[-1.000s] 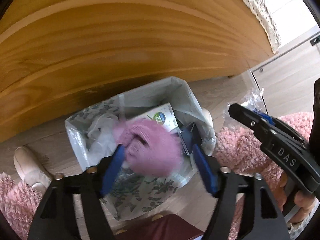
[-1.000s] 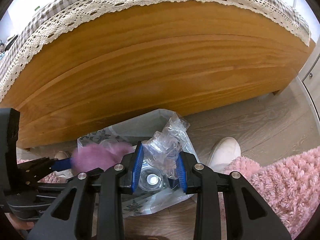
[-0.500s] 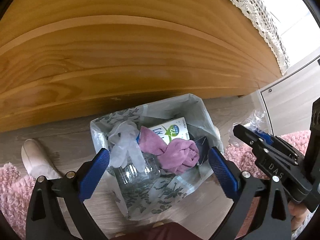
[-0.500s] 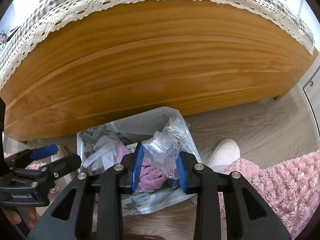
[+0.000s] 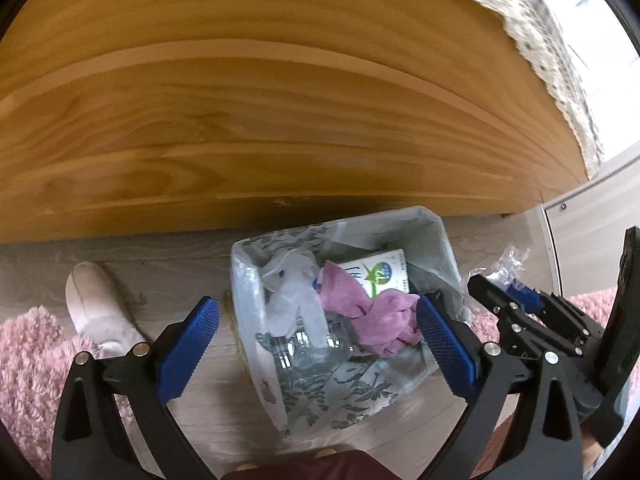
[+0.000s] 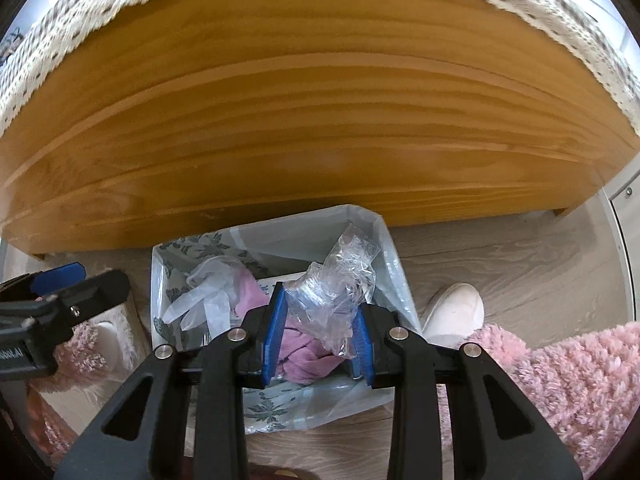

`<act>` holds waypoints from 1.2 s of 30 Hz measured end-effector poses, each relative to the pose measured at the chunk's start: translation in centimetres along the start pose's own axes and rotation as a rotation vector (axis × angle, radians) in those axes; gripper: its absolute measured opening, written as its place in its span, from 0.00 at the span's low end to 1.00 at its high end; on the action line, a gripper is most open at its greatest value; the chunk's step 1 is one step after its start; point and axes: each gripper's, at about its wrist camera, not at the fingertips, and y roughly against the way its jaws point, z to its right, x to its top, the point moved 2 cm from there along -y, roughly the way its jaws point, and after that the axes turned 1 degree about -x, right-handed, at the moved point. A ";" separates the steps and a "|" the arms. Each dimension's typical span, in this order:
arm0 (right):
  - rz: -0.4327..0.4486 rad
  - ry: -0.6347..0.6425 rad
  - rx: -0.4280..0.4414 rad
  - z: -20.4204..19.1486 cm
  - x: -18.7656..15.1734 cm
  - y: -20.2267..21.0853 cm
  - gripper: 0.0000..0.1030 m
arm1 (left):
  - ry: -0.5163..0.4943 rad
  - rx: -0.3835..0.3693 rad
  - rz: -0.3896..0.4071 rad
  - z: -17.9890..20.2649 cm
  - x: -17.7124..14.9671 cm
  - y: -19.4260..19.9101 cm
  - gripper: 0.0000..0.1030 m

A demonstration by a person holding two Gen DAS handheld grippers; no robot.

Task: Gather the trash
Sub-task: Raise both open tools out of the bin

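While the left claw (image 5: 316,346) gapes empty, the right claw (image 6: 320,330) pinches crumpled clear plastic wrap (image 6: 340,284) above the floral-lined bin (image 6: 160,276) on grey wood-plank floor (image 6: 520,264) beside the pine bed frame (image 6: 320,120).

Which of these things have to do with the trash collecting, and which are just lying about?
Part of the job:
- trash bin
- pink cloth in the bin
- clear glove in the bin
- crumpled plastic wrap, clamped in the right hand-held gripper
- left hand-held gripper, open

Just lying about:
- wooden bed frame
- pink rug
- slipper
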 end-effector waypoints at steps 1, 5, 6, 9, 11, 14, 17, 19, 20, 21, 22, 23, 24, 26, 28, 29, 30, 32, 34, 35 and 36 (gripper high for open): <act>-0.007 0.002 -0.001 -0.2 0.0 -0.4 0.30 | 0.001 0.015 0.000 -0.2 -0.1 0.0 0.93; -0.036 -0.005 -0.009 -0.3 0.2 -1.7 0.30 | 0.029 0.059 -0.007 -1.2 -0.3 -0.1 0.93; -0.043 -0.005 -0.014 -0.3 0.3 -2.0 0.30 | 0.036 0.066 -0.010 -1.5 -0.4 -0.1 0.93; -0.055 0.008 -0.029 -0.6 0.2 -2.6 0.30 | 0.059 0.090 -0.021 -2.1 -0.6 -0.3 0.93; -0.062 0.017 -0.034 -0.7 0.1 -2.9 0.30 | 0.070 0.095 -0.027 -2.3 -0.8 -0.4 0.93; -0.068 0.010 -0.034 -0.6 0.0 -3.1 0.30 | 0.081 0.102 -0.034 -2.6 -1.0 -0.4 0.93; -0.067 0.004 -0.035 -0.3 -0.1 -2.9 0.30 | 0.079 0.111 -0.030 -2.7 -1.0 -0.4 0.93; -0.068 0.002 -0.033 -0.4 0.0 -2.9 0.30 | 0.076 0.117 -0.026 -2.7 -1.0 -0.3 0.93; -0.069 0.002 -0.032 -0.3 0.0 -2.9 0.30 | 0.076 0.118 -0.025 -2.7 -1.0 -0.2 0.93; -0.069 0.002 -0.032 -0.3 0.0 -2.9 0.31 | 0.076 0.117 -0.026 -2.7 -0.9 -0.3 0.93; -0.070 0.000 -0.033 -0.3 0.0 -2.9 0.32 | 0.075 0.116 -0.029 -2.7 -0.9 -0.3 0.93; -0.071 -0.003 -0.035 -0.3 0.1 -2.9 0.32 | 0.075 0.115 -0.030 -2.7 -1.0 -0.3 0.93; -0.074 -0.006 -0.035 -0.2 0.0 -2.9 0.32 | 0.074 0.116 -0.031 -2.7 -1.0 -0.3 0.93; -0.082 -0.011 -0.029 -0.2 0.0 -3.0 0.32 | 0.073 0.118 -0.030 -2.6 -1.0 -0.3 0.93; -0.098 -0.014 -0.025 -0.2 0.0 -3.1 0.40 | 0.076 0.119 -0.029 -2.6 -1.0 -0.2 0.93; -0.099 -0.016 -0.028 -0.2 0.0 -3.1 0.49 | 0.076 0.119 -0.030 -2.7 -1.1 -0.2 0.93; -0.096 -0.018 -0.033 -0.2 0.0 -3.1 0.62 | 0.077 0.119 -0.031 -2.7 -1.1 -0.3 0.93; -0.082 -0.020 -0.055 -0.1 0.1 -2.9 0.73 | 0.077 0.117 -0.034 -2.7 -1.1 -0.4 0.93; -0.072 -0.010 -0.081 -0.2 0.2 -2.8 0.79 | 0.077 0.115 -0.038 -2.7 -1.1 -0.5 0.93; -0.069 -0.006 -0.092 -0.3 0.2 -2.8 0.82 | 0.077 0.114 -0.039 -2.7 -1.1 -0.5 0.93; -0.067 -0.006 -0.092 -0.3 0.2 -2.8 0.82 | 0.076 0.114 -0.040 -2.7 -1.1 -0.5 0.93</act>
